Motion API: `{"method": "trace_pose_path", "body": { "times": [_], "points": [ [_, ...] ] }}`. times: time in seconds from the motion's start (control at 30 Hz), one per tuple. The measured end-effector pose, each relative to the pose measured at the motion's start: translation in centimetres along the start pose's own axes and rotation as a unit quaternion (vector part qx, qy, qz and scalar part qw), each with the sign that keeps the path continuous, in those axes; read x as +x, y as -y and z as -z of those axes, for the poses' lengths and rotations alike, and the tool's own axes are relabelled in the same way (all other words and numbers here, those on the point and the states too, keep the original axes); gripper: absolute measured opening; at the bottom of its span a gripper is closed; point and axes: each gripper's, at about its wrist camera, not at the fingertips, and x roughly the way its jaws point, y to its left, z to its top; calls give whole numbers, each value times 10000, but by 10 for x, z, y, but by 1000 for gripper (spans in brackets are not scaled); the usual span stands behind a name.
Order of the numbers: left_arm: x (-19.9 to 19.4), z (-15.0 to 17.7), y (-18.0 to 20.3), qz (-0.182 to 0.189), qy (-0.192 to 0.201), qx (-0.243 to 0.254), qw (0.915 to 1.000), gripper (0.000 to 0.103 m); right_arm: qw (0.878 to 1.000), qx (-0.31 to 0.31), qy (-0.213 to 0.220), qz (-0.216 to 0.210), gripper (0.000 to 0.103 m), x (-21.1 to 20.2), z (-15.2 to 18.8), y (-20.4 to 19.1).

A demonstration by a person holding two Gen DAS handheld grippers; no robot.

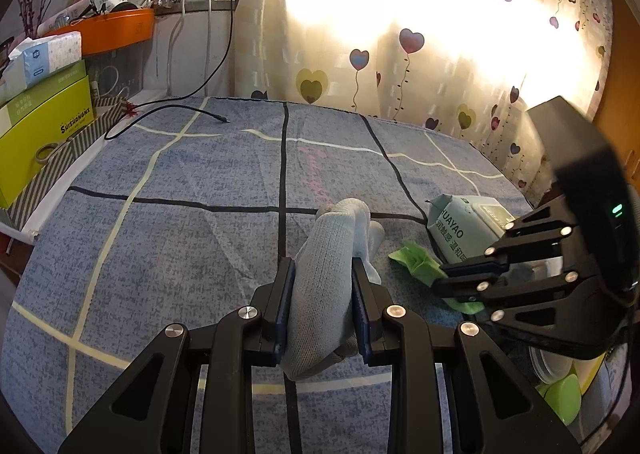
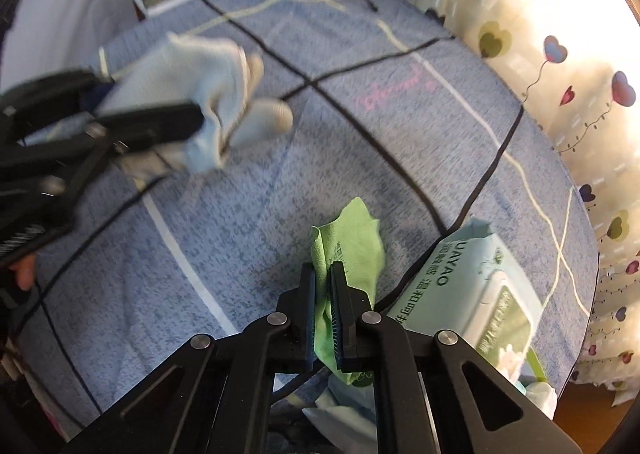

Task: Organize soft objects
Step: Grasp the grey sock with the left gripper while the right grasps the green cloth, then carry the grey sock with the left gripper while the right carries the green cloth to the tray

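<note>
Your left gripper [image 1: 323, 308] has its jaws clamped on a pale blue sock bundle [image 1: 326, 266], which stands up between the pads with its rolled end pointing toward the far edge of the bed [image 1: 160, 214]. Your right gripper [image 2: 323, 308] has its jaws pressed together on a thin green cloth [image 2: 348, 250], which droops out ahead of them just above the cover. Both soft things look lifted clear of the surface, so the step in hand is likely carrying each one to its place.

To do it well, keep both grips firm but do not squeeze harder: the sock is bulky and held only across its middle, so a quick swing could let it slide out. Move the left one slowly; the right wrist view shows it blurred. The green cloth is caught by a narrow strip, so lower it flat instead of dragging it, or it may fold under itself. Keep the two grippers apart, since they sit near each other by the right edge of the bed.

A wipes pack [image 2: 472, 294] lies near the right edge, just beside the green cloth; steer around it. The bed wears a blue checked cover with dark and pale lines. A black cable [image 1: 168, 110] trails onto the far left corner. Beyond the left edge stand a yellow-green box [image 1: 44, 134] and an orange tray [image 1: 116, 30] of clutter, and a heart-print curtain [image 1: 400, 46] glows with backlight behind the far edge
</note>
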Motion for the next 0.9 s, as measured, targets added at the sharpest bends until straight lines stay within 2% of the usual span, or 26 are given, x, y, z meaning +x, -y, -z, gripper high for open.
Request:
{"method": "trace_pose_path", "body": {
  "times": [0.47,0.9],
  "points": [
    [-34,-1,17,2,197,-90,9998,27,9902,472,1311,-136,7,-86,22,-4],
    [-80,9,57,91,504,61,9987,27,9779,679,1969,-169,7,-144,71,-24]
  ]
}}
